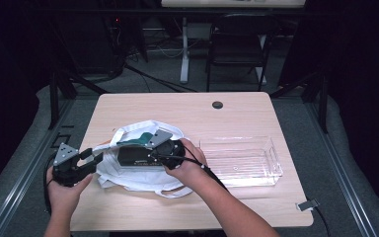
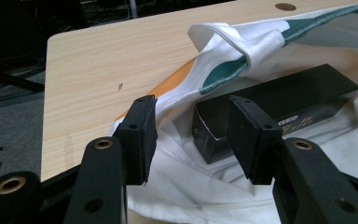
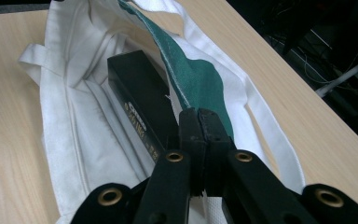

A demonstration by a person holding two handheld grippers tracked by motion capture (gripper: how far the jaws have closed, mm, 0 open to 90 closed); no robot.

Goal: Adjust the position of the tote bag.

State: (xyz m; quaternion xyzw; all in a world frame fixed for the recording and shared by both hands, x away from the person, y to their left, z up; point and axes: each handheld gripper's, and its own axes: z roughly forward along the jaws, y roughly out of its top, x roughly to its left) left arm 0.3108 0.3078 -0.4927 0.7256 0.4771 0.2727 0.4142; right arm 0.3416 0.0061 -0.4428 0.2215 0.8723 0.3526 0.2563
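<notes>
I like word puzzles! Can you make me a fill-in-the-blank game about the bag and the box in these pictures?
1. The black box lies inside the white ____ bag.
2. The right gripper has its jaws ____ on the bag's green edge.
3. The left gripper has its jaws ____, gripping nothing.
4. The clear plastic tray beside the bag is ____.

Missing words: cloth; shut; open; empty
</notes>
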